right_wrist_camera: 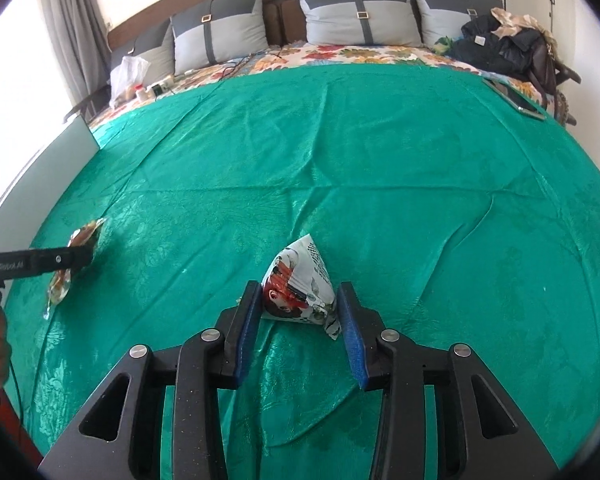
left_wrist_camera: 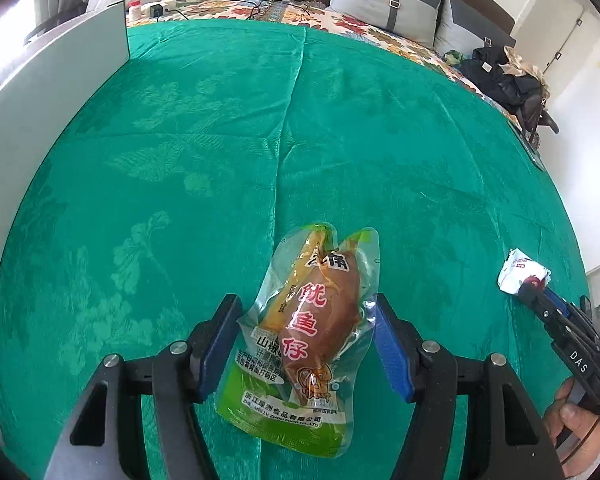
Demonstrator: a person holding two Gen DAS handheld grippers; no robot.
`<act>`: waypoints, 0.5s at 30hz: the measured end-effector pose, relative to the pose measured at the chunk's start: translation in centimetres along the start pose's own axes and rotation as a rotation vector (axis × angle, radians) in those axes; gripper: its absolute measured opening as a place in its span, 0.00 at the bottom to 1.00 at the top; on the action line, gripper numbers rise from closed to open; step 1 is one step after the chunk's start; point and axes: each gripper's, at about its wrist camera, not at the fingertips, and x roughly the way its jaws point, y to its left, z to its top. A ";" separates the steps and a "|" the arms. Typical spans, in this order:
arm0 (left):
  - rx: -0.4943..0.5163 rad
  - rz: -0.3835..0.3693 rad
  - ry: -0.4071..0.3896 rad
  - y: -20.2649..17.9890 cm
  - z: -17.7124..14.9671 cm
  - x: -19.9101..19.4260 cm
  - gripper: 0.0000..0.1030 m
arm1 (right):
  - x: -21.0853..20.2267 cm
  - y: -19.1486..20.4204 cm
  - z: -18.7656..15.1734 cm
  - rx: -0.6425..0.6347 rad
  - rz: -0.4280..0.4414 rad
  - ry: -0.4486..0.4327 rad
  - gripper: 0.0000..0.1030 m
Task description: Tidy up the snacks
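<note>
The left hand-held gripper has its jaws spread around a clear vacuum pouch of squid snack that lies on the green bedspread. The blue pads flank the pouch's edges, the left one about touching the film, but the pouch does not look squeezed. The right hand-held gripper likewise straddles a small white pyramid-shaped snack packet, jaws apart with the pads just beside its sides; whether they already touch is hard to tell.

To do the grasp well, each gripper should probably close slowly on the firm middle of its item. For the pouch that means pinching across the brown squid body rather than the slippery film border, which would likely fold and slide out. The pyramid packet looks puffed and light, so a gentle squeeze low on its base should hold it without crushing.

The squid pouch is transparent with a green bottom strip, red Chinese characters and a small cartoon squid; it lies flat, pointing away from the camera. The packet is white with red and black print and stands point up. The two snacks lie well apart on the bed, with a white board at the left edge.
</note>
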 end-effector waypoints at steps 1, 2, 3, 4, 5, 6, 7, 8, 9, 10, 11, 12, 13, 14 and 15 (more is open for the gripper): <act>0.010 0.004 -0.021 -0.1 -0.7 -0.4 0.64 | -0.4 0.4 -0.2 -0.013 0.002 0.002 0.40; 0.034 0.010 -0.041 -0.3 -1.0 -0.6 0.66 | -0.5 0.8 -0.4 -0.032 -0.005 0.007 0.40; 0.067 0.017 -0.042 -0.4 -1.1 -0.4 0.67 | -0.4 1.0 -0.5 -0.047 -0.015 0.021 0.40; 0.096 0.019 -0.038 -0.4 -1.1 0.1 0.69 | 0.1 1.1 -0.7 -0.056 -0.025 0.041 0.41; 0.121 0.013 -0.035 -0.3 -0.9 0.6 0.74 | 0.6 1.1 -0.9 -0.062 -0.036 0.062 0.43; 0.143 0.008 -0.051 -0.1 -0.8 0.9 0.77 | 0.8 1.2 -1.0 -0.074 -0.046 0.051 0.48; 0.157 0.021 -0.069 0.0 -0.6 1.0 0.80 | 0.9 1.4 -1.1 -0.091 -0.072 0.043 0.64; 0.166 0.029 -0.074 0.1 -0.3 1.3 0.86 | 1.3 1.5 -1.1 -0.099 -0.102 0.060 0.73; 0.182 0.035 -0.081 0.2 -0.1 1.5 0.88 | 1.4 1.8 -1.4 -0.116 -0.121 0.051 0.76; 0.200 0.054 -0.084 0.1 0.0 1.8 0.92 | 1.5 2.0 -1.6 -0.131 -0.130 0.039 0.79; 0.219 0.081 -0.085 0.0 0.4 2.3 0.96 | 1.6 1.9 -1.7 -0.126 -0.131 0.033 0.81; 0.238 0.108 -0.085 -0.2 0.7 2.8 0.98 | 1.7 1.7 -1.6 -0.115 -0.131 0.035 0.84; 0.249 0.118 -0.094 -0.5 0.8 3.1 1.00 | 1.7 1.6 -1.5 -0.108 -0.129 0.036 0.86; 0.244 0.119 -0.110 -0.6 1.0 3.3 1.00 | 1.7 1.6 -1.5 -0.109 -0.131 0.037 0.86; 0.234 0.123 -0.123 -0.7 1.4 3.6 1.00 | 1.7 1.6 -1.4 -0.112 -0.134 0.037 0.86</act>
